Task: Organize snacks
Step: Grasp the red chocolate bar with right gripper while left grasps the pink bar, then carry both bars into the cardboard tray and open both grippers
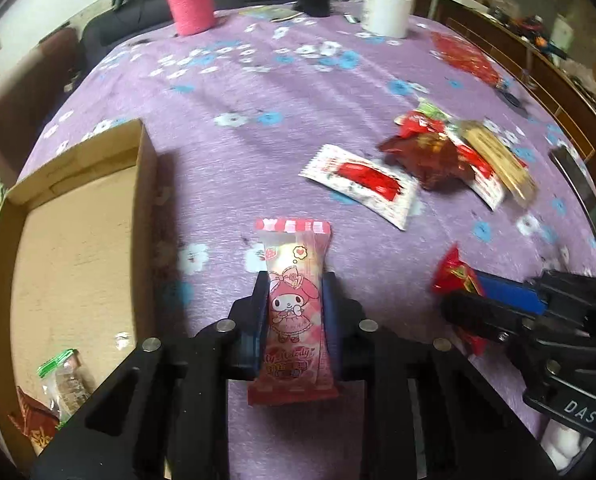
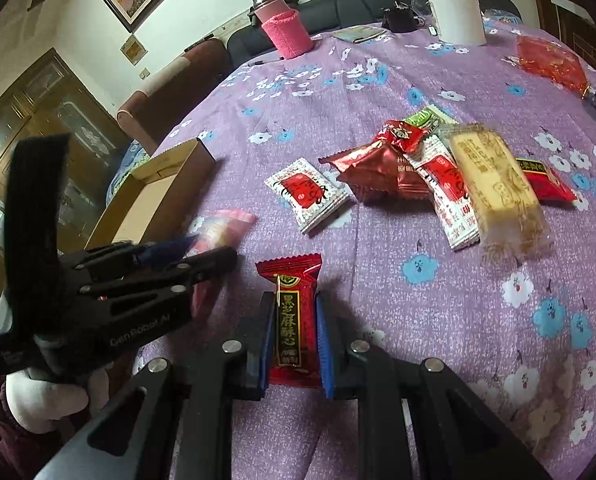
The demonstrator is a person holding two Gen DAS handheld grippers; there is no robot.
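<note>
Cardboard box (image 1: 78,216) lies left of left gripper (image 1: 294,300) (clamping pink snack (image 1: 294,308) lengthwise); right gripper (image 2: 296,320) clamps red snack (image 2: 296,320), farther off.

pink candy packet (image 1: 294,312) w/ a cartoon rabbit girl and striped ends, lengthwise between two blue pads, squeezed at its middle, above the purple flowered cloth. red candy packet (image 2: 296,320) w/ a black strip of gold characters, crimped ends, also pinched at both sides. white packet w/ red label (image 1: 360,185) lies flat and alone on the cloth, just left of the pile. pile: dark red foil bag (image 2: 378,170), small red wrapper (image 2: 402,134) and green-white packet (image 2: 428,118) behind, another white-red packet (image 2: 446,192), clear-wrapped pale yellow bar (image 2: 494,184) leaning across, flat red packet (image 2: 546,178) at right. cardboard box (image 1: 148,184) at left, open, holds a clear green-topped packet (image 1: 68,384) and a red-orange one (image 1: 34,424) in its near corner.
</note>
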